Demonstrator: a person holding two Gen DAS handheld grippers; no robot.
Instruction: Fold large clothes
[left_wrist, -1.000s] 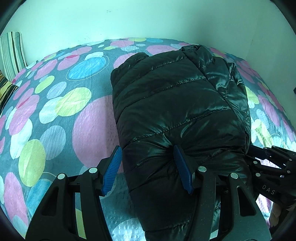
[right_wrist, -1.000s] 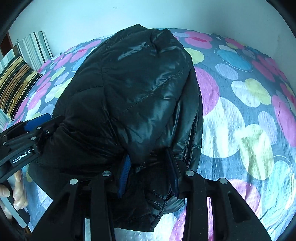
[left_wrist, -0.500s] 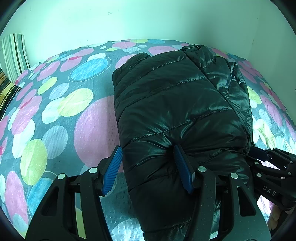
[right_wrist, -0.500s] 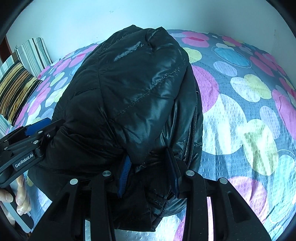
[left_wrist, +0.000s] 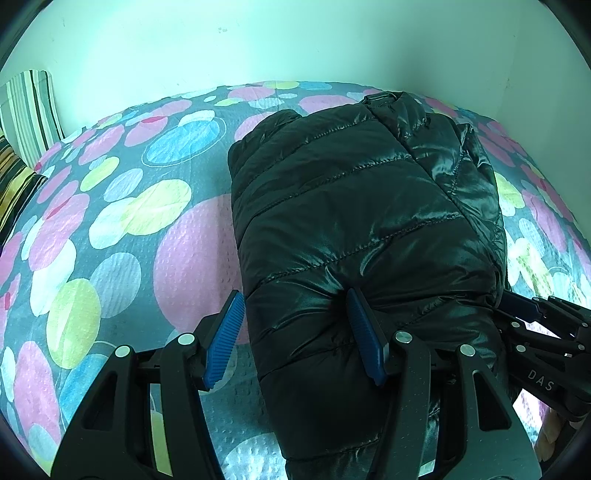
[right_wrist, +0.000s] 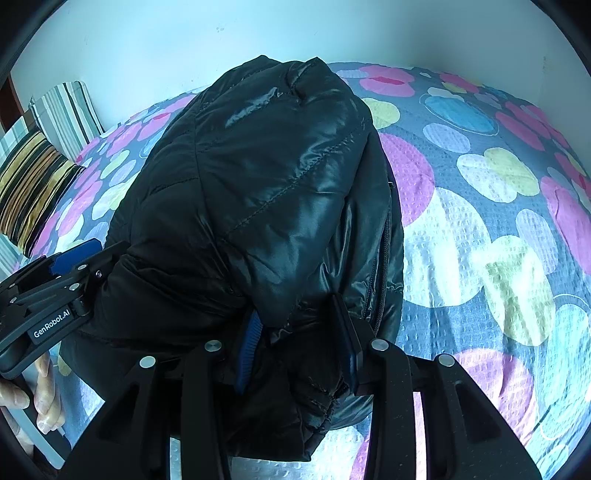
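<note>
Right wrist: fingers (right_wrist: 341, 325) pinching jacket (right_wrist: 266, 192) downward.

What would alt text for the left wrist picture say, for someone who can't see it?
A folded black puffer jacket lies on a bedspread of coloured circles, its near corner between the blue-padded left tongs, one pad dented into the fabric. The right tongs reach its near right edge; a striped pillow leans on the pale wall.
</note>
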